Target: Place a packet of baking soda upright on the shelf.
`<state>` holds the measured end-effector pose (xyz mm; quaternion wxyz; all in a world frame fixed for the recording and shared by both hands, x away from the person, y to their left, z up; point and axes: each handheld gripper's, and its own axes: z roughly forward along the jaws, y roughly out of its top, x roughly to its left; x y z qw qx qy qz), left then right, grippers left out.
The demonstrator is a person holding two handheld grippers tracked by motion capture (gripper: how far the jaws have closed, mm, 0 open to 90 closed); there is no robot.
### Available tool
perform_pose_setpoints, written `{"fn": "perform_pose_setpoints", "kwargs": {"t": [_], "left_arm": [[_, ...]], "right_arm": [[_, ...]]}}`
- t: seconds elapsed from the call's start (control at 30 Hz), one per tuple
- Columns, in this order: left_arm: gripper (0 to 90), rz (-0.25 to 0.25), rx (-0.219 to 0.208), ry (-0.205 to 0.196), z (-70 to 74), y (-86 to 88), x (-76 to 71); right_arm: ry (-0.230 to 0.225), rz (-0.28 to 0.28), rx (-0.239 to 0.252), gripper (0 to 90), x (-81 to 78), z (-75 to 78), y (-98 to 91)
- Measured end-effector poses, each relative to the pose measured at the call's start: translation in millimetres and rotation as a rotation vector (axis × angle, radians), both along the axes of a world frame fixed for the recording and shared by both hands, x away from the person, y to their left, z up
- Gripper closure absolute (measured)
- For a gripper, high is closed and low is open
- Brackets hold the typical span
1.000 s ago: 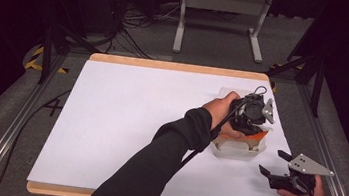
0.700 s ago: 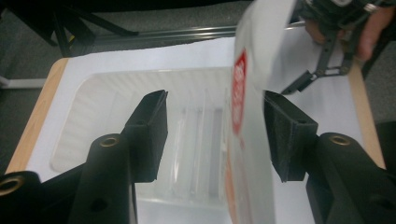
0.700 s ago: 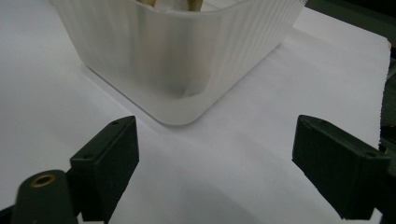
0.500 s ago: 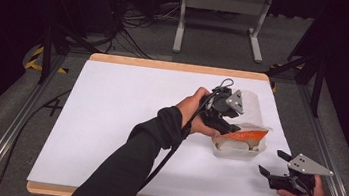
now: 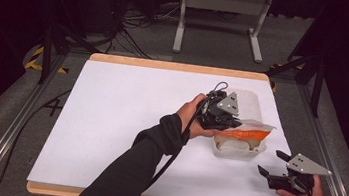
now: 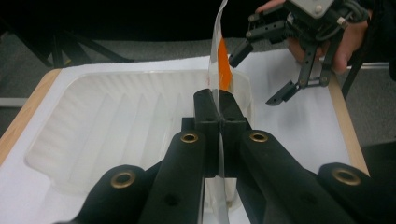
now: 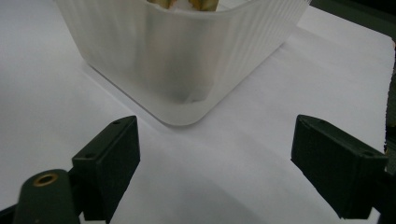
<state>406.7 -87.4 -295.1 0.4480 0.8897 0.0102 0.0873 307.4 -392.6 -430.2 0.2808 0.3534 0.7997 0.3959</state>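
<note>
Left gripper view: your left gripper (image 6: 218, 109) pinches the clear orange-printed film (image 6: 219, 60) rising edge-on above frame centre, right gripper (image 7: 215, 163) wide, farther.

Blk sleeves, blk jaws w/ brass rivets
</note>
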Motion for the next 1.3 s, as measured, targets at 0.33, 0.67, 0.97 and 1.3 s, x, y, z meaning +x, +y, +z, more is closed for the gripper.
{"fn": "perform_pose_setpoints", "kwargs": {"t": [0.33,0.67,0.97,1.3], "left_arm": [[89.8,0.0,-0.058,-0.012,-4.1,-9.0,0.9],[89.5,0.016,-0.072,-0.017,-5.7,-10.5,2.0],[85.5,0.018,-0.036,-0.049,-0.4,-4.5,-4.7],[65.3,0.055,-0.104,-0.108,15.4,14.5,-13.8]], "right_arm": [[-0.003,-0.002,0.007,16.0,0.4,0.0,0.3],[-0.01,0.008,0.01,15.6,-1.4,0.5,-0.1],[-0.005,0.01,0.005,15.5,-0.5,0.0,1.0],[-0.016,0.0,0.004,15.6,-0.8,0.4,0.3]]}}
